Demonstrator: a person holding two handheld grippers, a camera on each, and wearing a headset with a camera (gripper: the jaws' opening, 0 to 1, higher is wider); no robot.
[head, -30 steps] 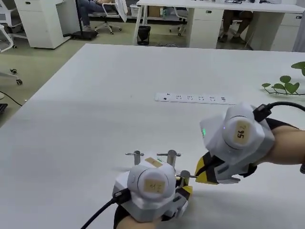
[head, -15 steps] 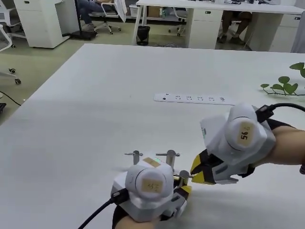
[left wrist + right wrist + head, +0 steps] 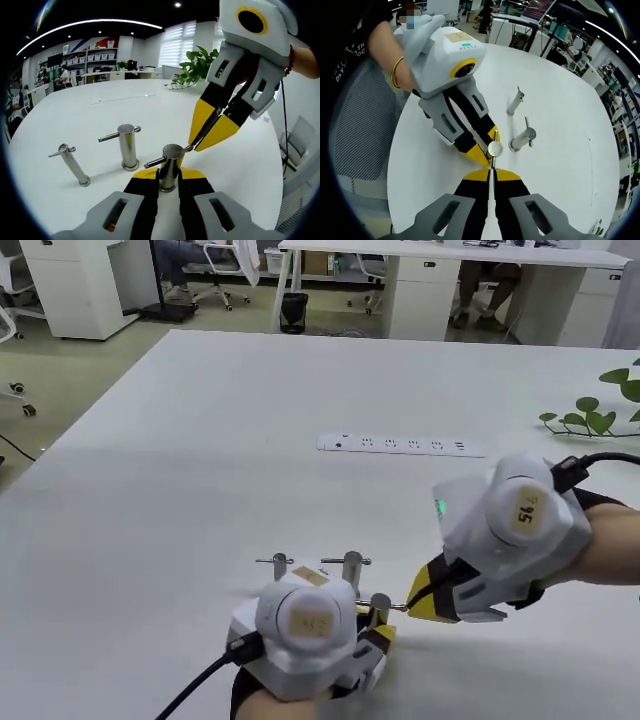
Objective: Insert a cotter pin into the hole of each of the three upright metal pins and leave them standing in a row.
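Barely anything has moved since a second ago: both grippers sit at the front pin just as before, only the camera drifted a bit.
So the left gripper (image 3: 169, 176) is clamped on the lower shaft of the front metal pin (image 3: 170, 159), which stands upright on the white table (image 3: 200, 440). Meanwhile the right gripper (image 3: 491, 172) has its jaws pinched together on the cotter pin (image 3: 155, 161), tips right at that pin's head, and the cotter pin pokes out the far side of the head. Next in line, the middle pin (image 3: 127, 147) and far pin (image 3: 74, 164) stand clear of both grippers, each with a cotter pin through its top.
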